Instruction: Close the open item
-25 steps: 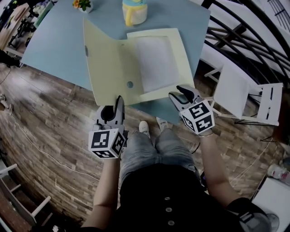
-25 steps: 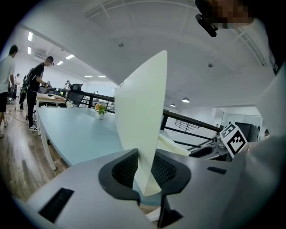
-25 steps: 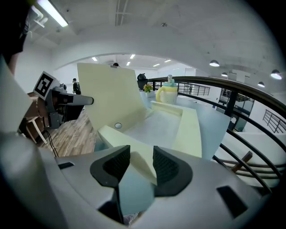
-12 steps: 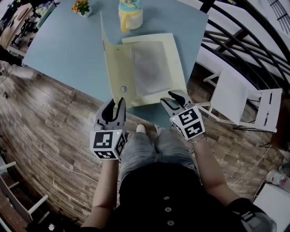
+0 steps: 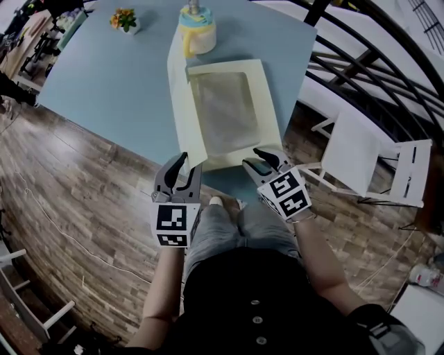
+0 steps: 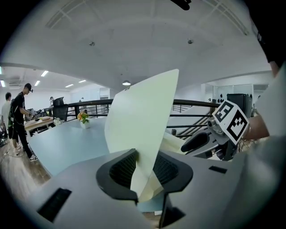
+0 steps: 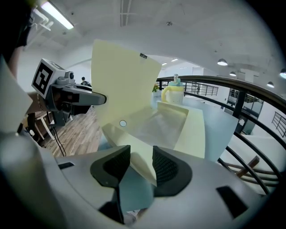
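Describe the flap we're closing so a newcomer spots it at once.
On the blue table lies a pale yellow folder. Its flap is the left half, standing upright, unlike the flat windowed half beside it.

left gripper (image 5: pixel 189 163), right gripper (image 5: pixel 254 158): grey shells, black ribbed pads (image 6: pixel 120 169), black-white marker cubes (image 5: pixel 173 223) | black buttoned top (image 5: pixel 257 298) | grey jeans (image 5: pixel 216 232)

Pale yellow cardboard window folder (image 5: pixel 232 111) lies on the blue worktop (image 5: pixel 104 69), by its near edge. Cover flap (image 5: pixel 182 97) stands up along the folder's left side. Behind the folder: yellow-and-blue lidded cup (image 5: pixel 196 31); further left, small potted flower (image 5: pixel 125 19). Left claw (image 5: pixel 189 163) at near left corner, flap between its jaws, which have just been opening. Right claw (image 5: pixel 252 158) at near right corner. White folding chair (image 5: pixel 361 149) right of worktop.
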A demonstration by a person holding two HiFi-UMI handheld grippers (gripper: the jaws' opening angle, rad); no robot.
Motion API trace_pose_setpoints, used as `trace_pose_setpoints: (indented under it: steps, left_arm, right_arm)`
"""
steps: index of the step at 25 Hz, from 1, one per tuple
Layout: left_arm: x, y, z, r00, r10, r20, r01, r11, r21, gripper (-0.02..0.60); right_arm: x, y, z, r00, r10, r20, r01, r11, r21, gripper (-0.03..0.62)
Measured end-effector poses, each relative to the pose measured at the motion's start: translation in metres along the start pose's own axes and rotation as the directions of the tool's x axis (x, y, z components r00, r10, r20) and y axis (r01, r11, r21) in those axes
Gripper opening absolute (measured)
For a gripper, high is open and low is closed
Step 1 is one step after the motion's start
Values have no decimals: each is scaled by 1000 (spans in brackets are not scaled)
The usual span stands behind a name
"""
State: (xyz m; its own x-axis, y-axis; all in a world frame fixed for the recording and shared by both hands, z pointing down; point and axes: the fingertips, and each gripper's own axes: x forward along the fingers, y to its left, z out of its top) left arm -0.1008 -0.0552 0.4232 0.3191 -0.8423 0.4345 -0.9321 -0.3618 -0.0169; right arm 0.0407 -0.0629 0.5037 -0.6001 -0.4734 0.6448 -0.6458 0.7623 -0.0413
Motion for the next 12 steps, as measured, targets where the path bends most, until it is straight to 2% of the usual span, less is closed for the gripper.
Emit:
trace_pose_setpoints:
  steps: [8,12]
  left_arm:
    - [11,-19,2,996,-73,-43,76,995,71,122]
    - [17,-29,1,992,-107,-62,111,992,66,132]
  right_arm:
    - [1,0,0,1000,11,-5,-11,1000,-3,163]
    - [0,1,-1,1000,16,-5,-16,1000,3,161]
